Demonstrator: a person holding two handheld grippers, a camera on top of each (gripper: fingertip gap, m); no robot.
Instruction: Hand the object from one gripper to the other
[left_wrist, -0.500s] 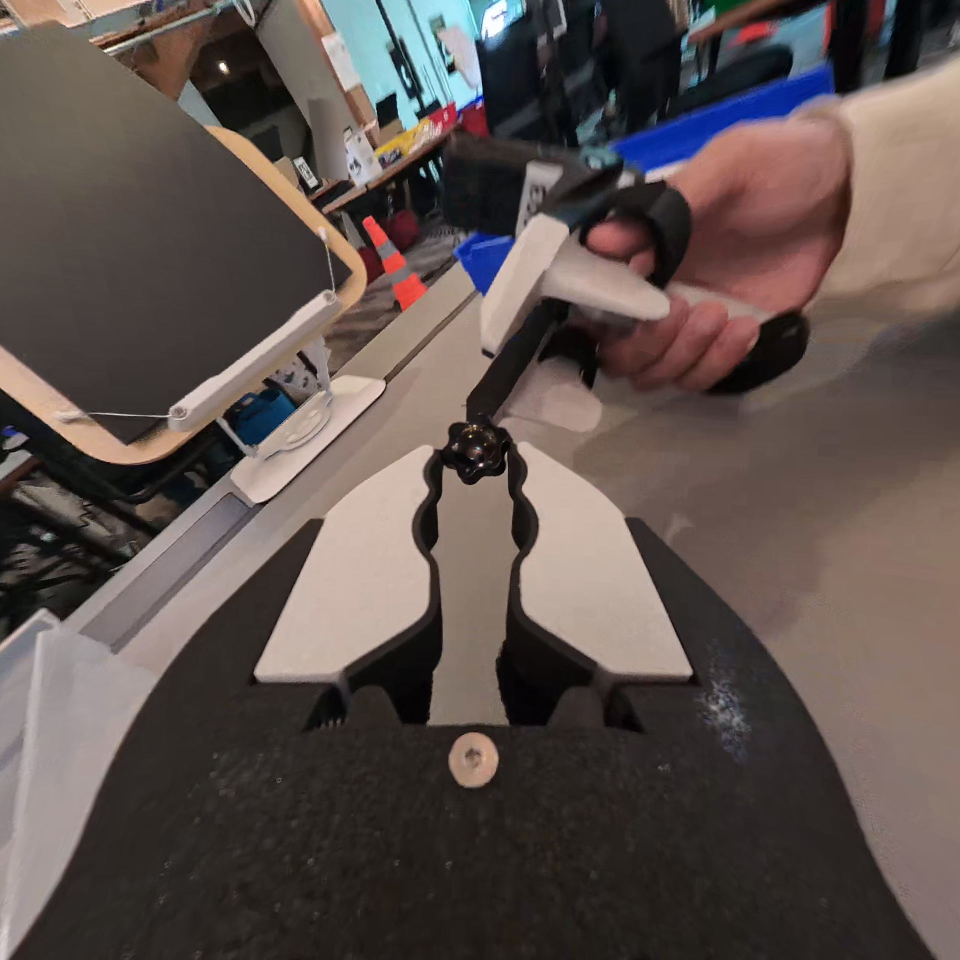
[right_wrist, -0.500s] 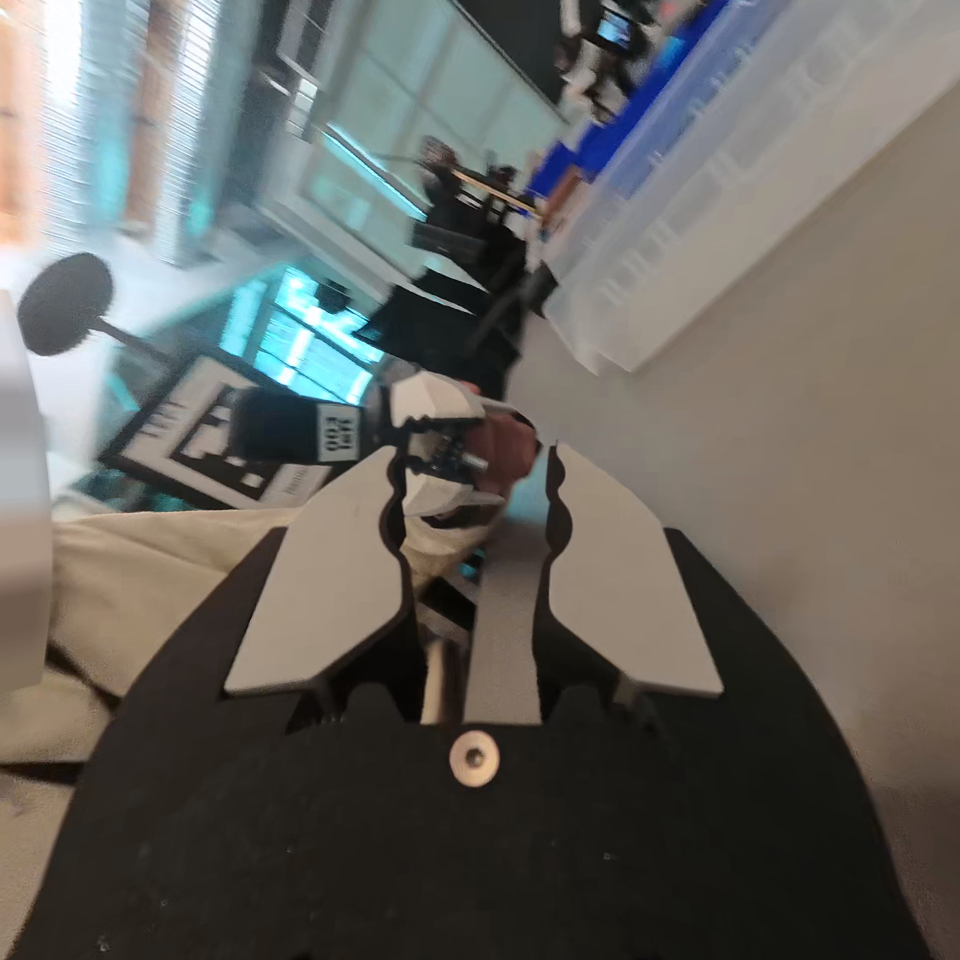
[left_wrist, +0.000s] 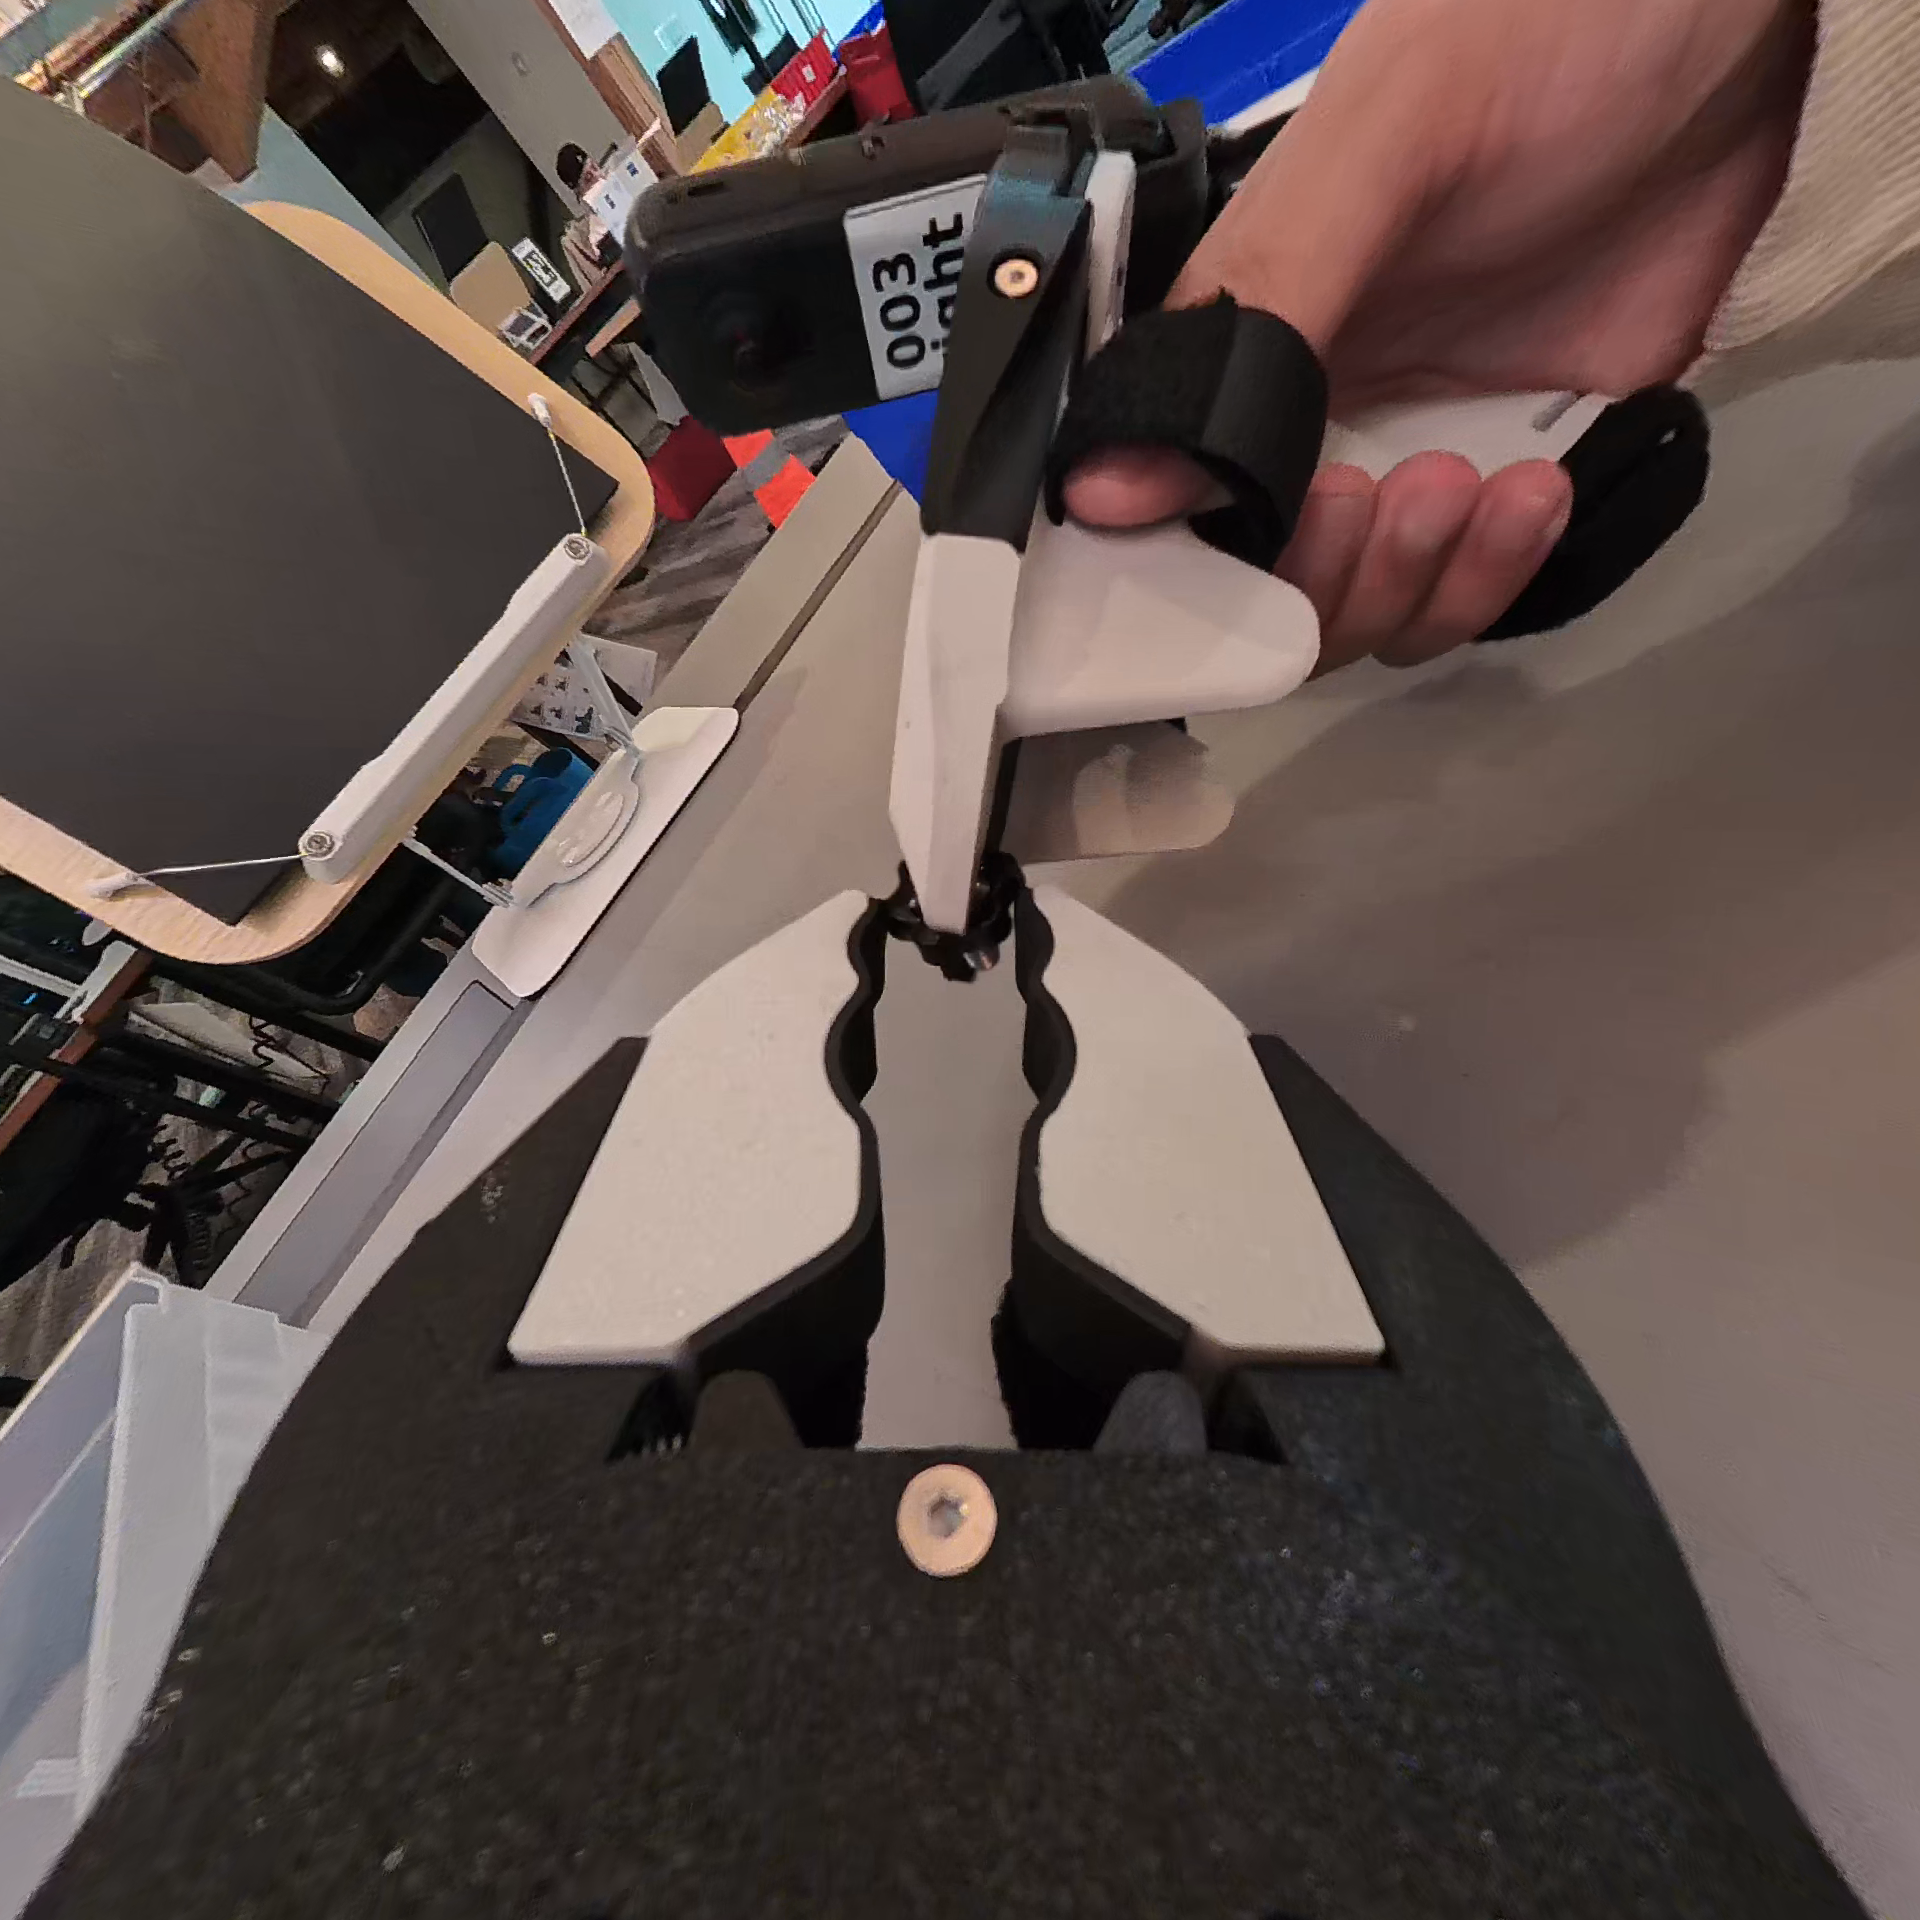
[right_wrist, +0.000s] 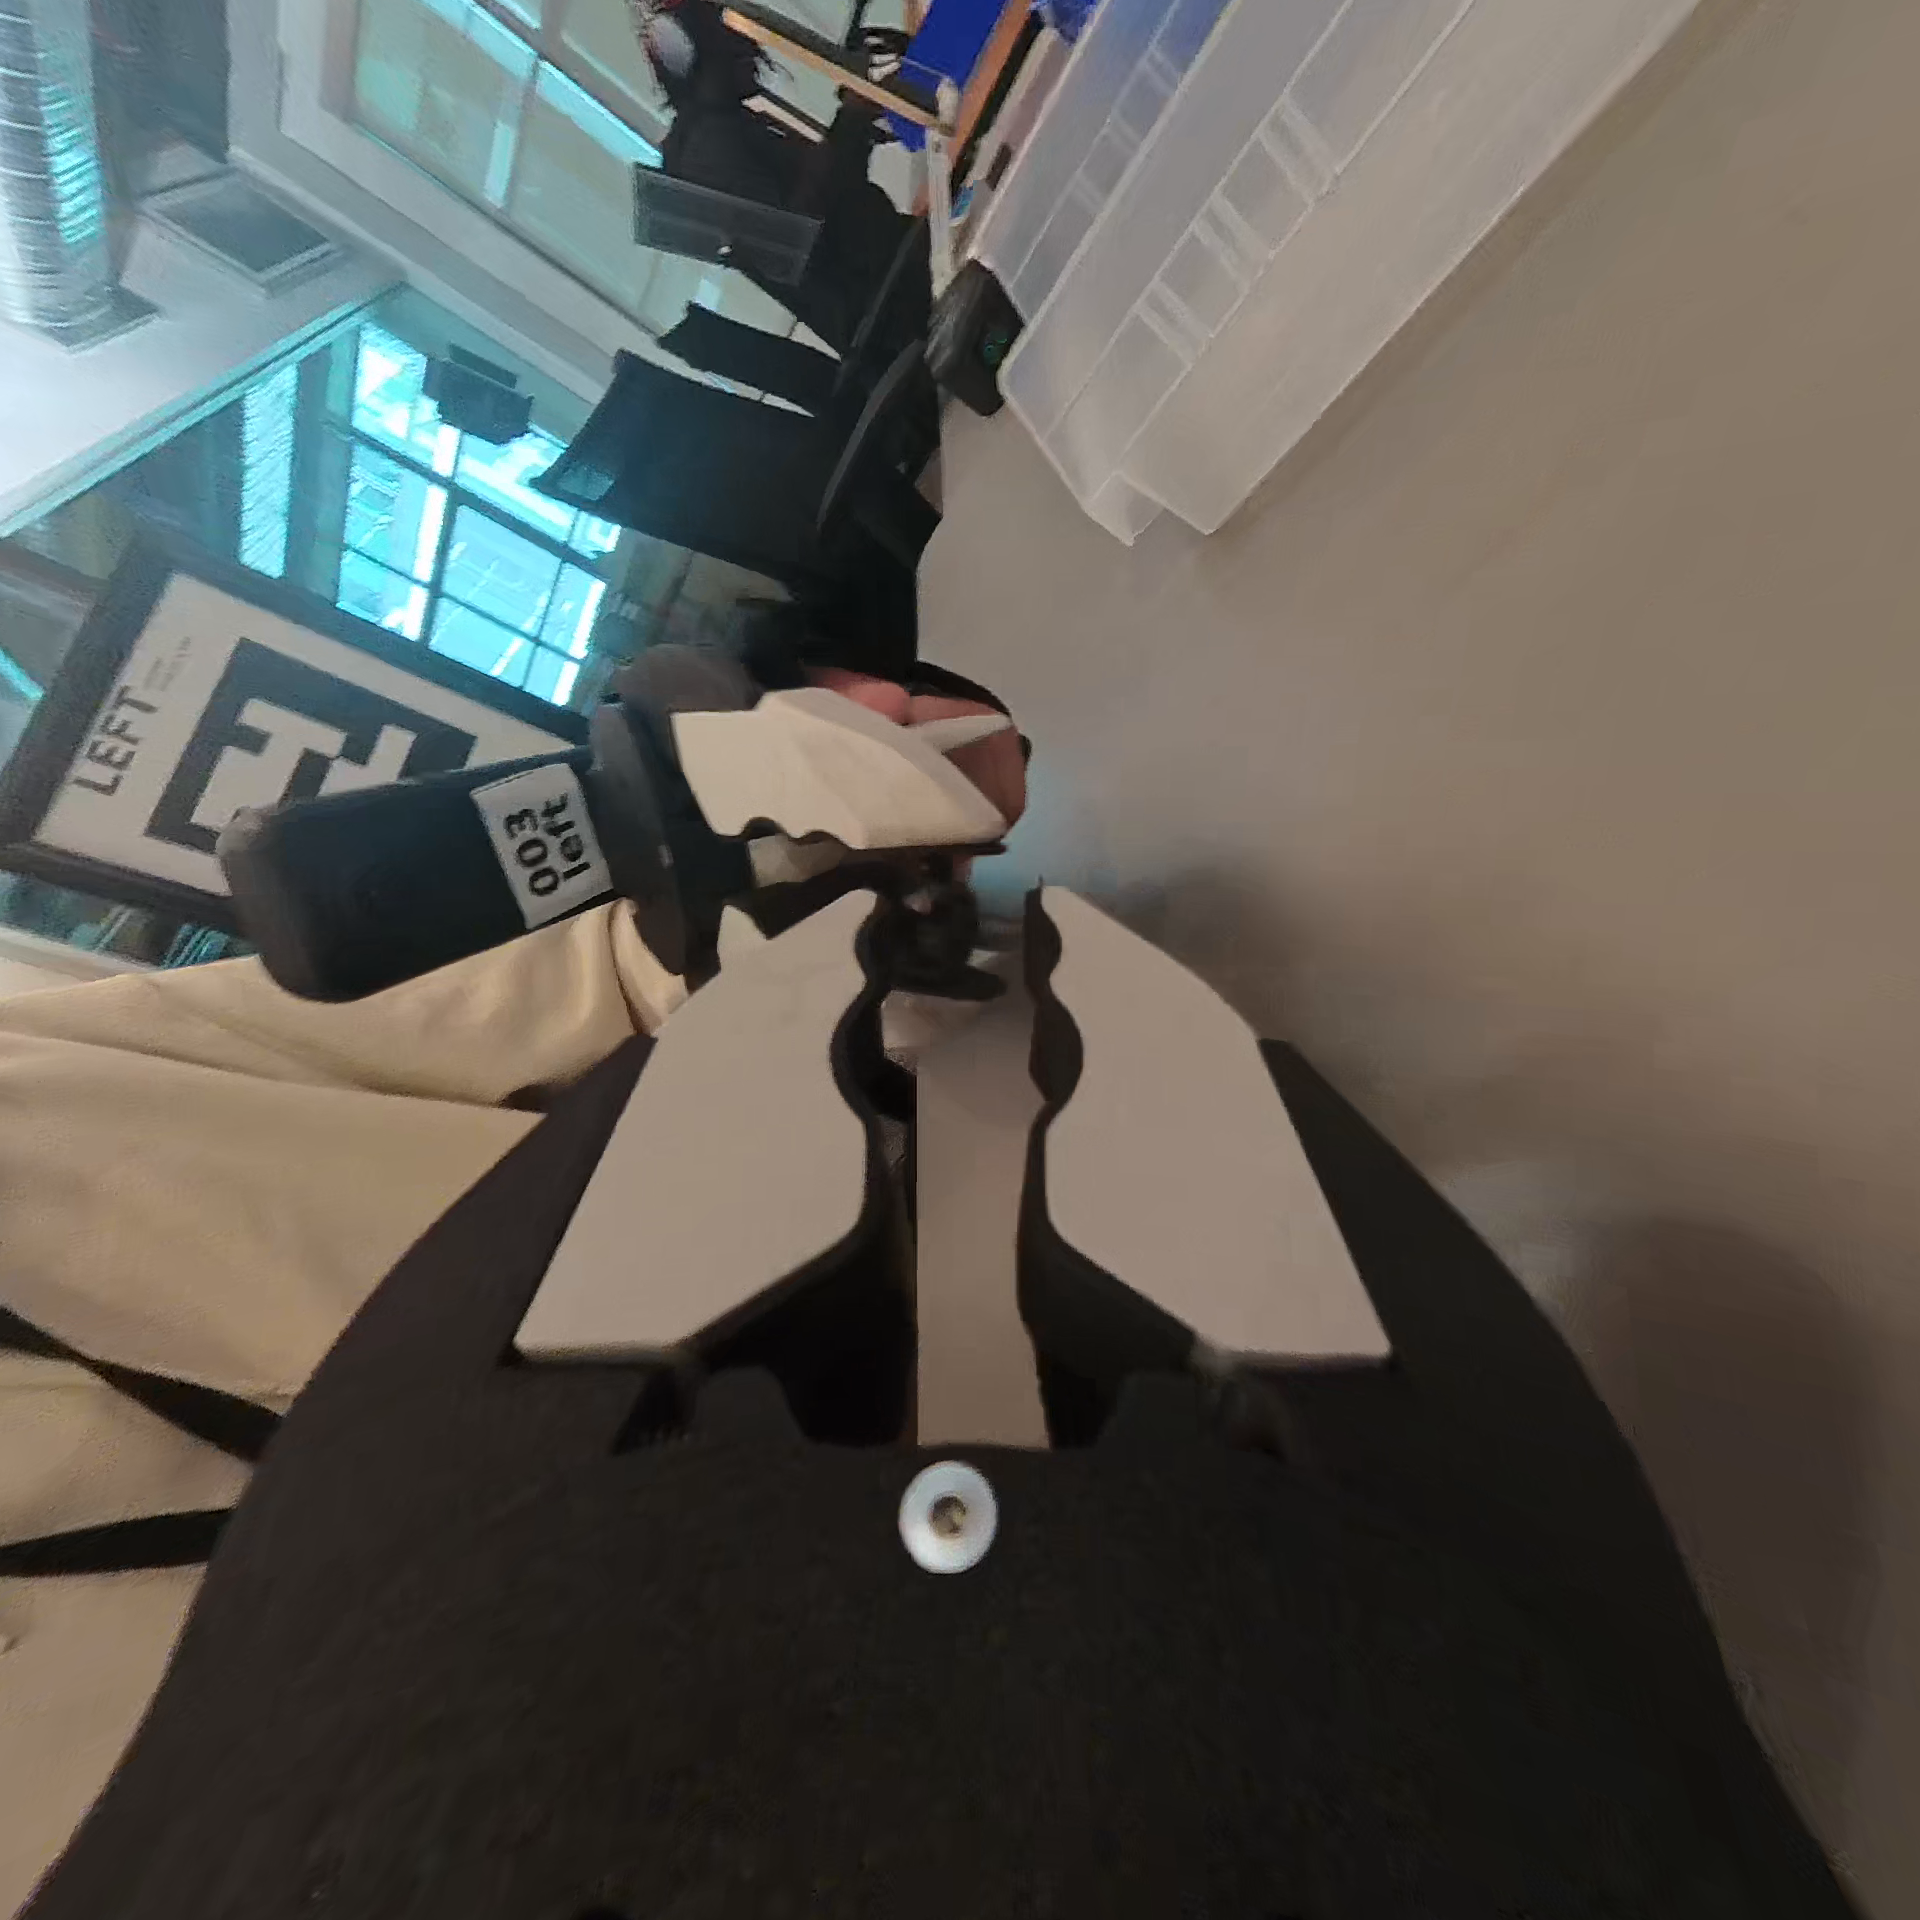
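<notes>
The small black knob (left_wrist: 948, 935) sat above the grey worktop (left_wrist: 1558, 1039), pinched at the tips of the left claw (left_wrist: 951, 940). The right claw (right_wrist: 948, 940) straddled the same knob, fingers narrow; whether they gripped it was unclear.

Most of the small black lobed plastic knob (left_wrist: 951, 935) is covered by the white fingers of the right gripper (left_wrist: 961, 914), and whether those fingers actually clamp it cannot be made out
</notes>
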